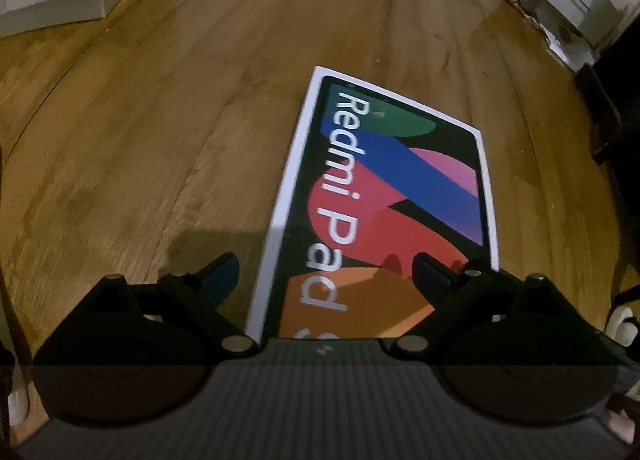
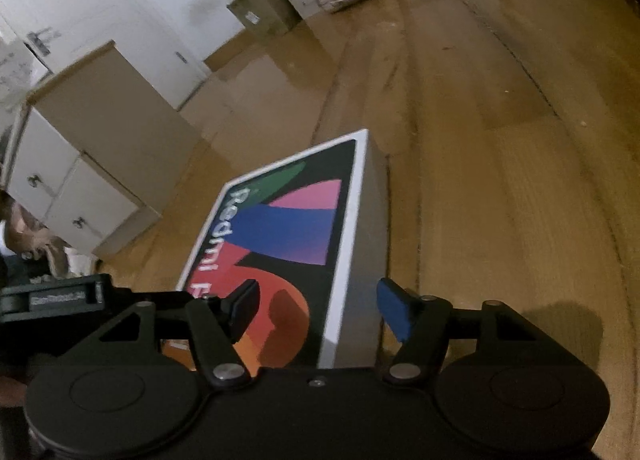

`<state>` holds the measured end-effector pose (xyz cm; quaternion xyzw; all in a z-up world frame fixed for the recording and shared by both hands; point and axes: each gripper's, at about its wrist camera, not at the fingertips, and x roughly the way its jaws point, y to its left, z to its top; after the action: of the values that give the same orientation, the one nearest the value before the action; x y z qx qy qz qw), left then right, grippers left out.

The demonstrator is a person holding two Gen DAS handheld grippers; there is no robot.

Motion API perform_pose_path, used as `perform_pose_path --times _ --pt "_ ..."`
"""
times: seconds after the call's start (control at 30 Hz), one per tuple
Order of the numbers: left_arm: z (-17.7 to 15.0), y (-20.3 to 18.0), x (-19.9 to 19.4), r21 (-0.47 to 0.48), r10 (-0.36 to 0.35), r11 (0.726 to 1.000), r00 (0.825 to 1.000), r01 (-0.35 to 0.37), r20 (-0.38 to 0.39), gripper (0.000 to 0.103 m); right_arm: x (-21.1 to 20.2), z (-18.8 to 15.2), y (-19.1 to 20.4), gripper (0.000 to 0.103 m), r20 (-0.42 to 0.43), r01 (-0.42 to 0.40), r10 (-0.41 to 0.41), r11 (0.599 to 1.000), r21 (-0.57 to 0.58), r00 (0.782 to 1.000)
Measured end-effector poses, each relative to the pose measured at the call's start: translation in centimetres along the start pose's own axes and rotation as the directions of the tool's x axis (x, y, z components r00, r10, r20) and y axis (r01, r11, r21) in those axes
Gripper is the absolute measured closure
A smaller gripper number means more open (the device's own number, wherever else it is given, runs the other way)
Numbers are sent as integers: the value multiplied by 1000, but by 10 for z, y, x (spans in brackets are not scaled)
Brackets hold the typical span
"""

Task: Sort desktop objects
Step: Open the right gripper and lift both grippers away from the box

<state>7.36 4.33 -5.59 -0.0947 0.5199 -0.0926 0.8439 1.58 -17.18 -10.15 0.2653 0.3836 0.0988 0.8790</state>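
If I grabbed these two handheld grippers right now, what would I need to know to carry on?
Left gripper: jaws open, holding nothing, straddling the near end of the Redmi Pad box.
Right gripper: jaws open, holding nothing, over the box's right edge.
The box lies flat on the wooden floor; no other item to sort is in view.
Done: nothing visibly sorted.
Left: grip the box, probably by its edges, and move it.

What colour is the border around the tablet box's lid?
White, framing a black panel with multicoloured shapes on the tablet box; clearest in the left wrist view.
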Motion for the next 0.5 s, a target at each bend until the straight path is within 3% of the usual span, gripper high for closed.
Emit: perform_pose_path --times 0.1,0.17,0.23,0.4,0.5 --pt "-4 -10 -5 25 23 999 1000 -23 -17 7 2 1 4 32 -22 39 -39 999 -35 999" --pt "-8 -18 -11 68 61 996 998 -59 -29 7 -3 2 10 32 -4 110 -111 992 -53 994" --pt "-13 -26 -20 106 106 989 994 -103 -25 7 -9 1 19 32 13 185 -184 979 -83 983" --pt "-20 -37 -40 109 131 986 991 -130 -1 3 -22 -8 41 31 41 294 -292 934 -201 956" --pt "-30 -39 -43 118 187 975 982 -186 1 0 -30 -13 55 29 64 356 -353 895 -269 934"
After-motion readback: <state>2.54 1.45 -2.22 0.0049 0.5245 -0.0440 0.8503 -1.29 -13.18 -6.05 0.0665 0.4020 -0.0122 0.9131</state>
